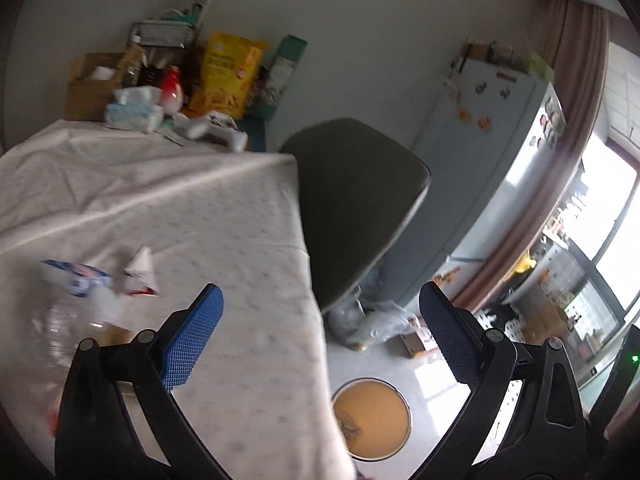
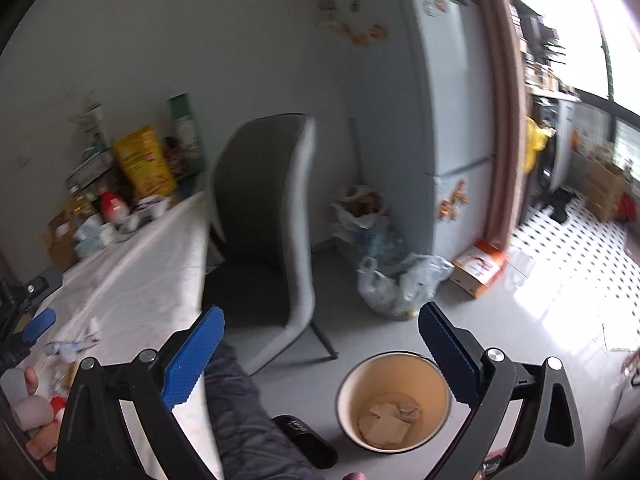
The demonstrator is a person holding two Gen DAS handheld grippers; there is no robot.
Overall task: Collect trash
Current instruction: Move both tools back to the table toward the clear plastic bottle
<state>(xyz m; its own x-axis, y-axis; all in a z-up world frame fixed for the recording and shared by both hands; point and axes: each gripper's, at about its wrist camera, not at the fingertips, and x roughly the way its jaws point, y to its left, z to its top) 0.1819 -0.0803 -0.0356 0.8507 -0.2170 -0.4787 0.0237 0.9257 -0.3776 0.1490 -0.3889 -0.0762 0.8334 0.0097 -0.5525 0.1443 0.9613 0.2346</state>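
Observation:
My left gripper [image 1: 320, 292] is open and empty above the right edge of the table [image 1: 224, 208], which is covered by a white cloth. To its left on the cloth lie a crumpled white paper [image 1: 140, 270], a blue-and-white wrapper [image 1: 78, 278] and a clear plastic bottle [image 1: 68, 320]. On the floor below stands a round cream bin [image 1: 376, 400]. My right gripper [image 2: 320, 314] is open and empty above the floor, with the bin [image 2: 400, 376] just under its right finger. Paper scraps [image 2: 386, 420] lie in the bin. The same table trash [image 2: 72, 348] shows blurred at the left.
A grey chair [image 2: 276, 208] stands at the table's side. Filled plastic bags [image 2: 400, 284] and a cardboard box [image 2: 478, 268] lie by the fridge [image 2: 440, 92]. Food packs and tissues [image 1: 192, 80] crowd the table's far end. A person's leg [image 2: 248, 412] and slipper [image 2: 304, 440] are near the bin.

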